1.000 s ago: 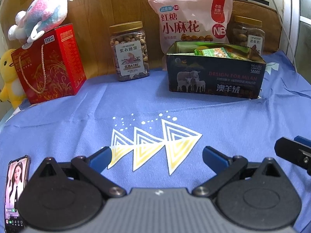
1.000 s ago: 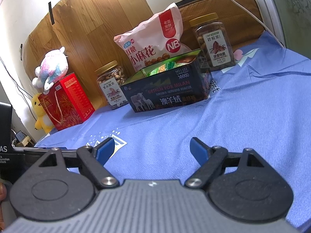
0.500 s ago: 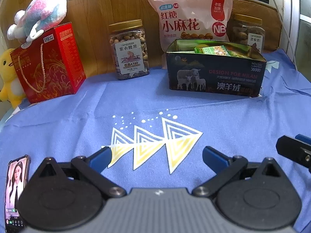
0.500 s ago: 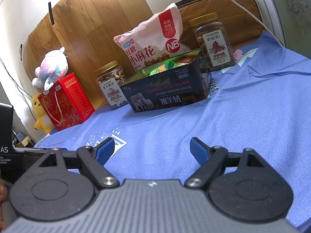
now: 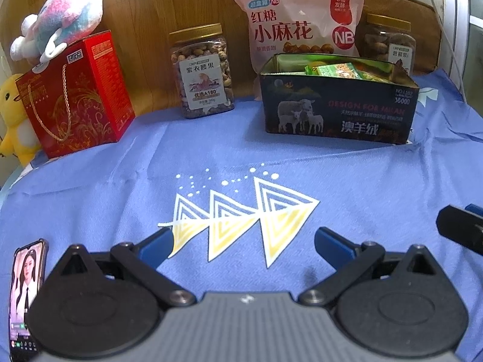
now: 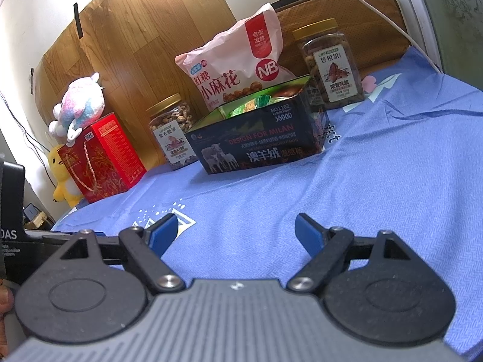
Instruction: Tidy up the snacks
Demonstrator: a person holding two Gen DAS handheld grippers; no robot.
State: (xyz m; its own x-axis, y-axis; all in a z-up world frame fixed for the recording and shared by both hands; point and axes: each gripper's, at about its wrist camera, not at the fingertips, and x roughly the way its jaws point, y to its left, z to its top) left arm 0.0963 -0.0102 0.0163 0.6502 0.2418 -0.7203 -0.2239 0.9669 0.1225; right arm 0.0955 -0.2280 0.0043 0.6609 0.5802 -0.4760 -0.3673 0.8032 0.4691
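A dark open box point(image 5: 338, 111) point(image 6: 259, 144) printed with sheep stands at the back of the blue cloth, green snack packets point(image 5: 335, 71) point(image 6: 247, 107) inside it. Behind it leans a pink snack bag point(image 5: 299, 21) point(image 6: 238, 66). One nut jar point(image 5: 202, 69) point(image 6: 172, 132) stands left of the box, another point(image 5: 389, 42) point(image 6: 330, 63) to its right. My left gripper point(image 5: 243, 241) is open over the cloth's triangle print, nothing between its blue pads. My right gripper point(image 6: 237, 232) is open too, empty, well short of the box.
A red gift box point(image 5: 75, 96) point(image 6: 102, 157) with a plush toy point(image 5: 60, 24) point(image 6: 80, 105) on top stands at the back left, beside a yellow plush duck point(image 5: 12, 120) point(image 6: 63, 178). A phone point(image 5: 25, 295) lies at the near left. A wooden board backs everything.
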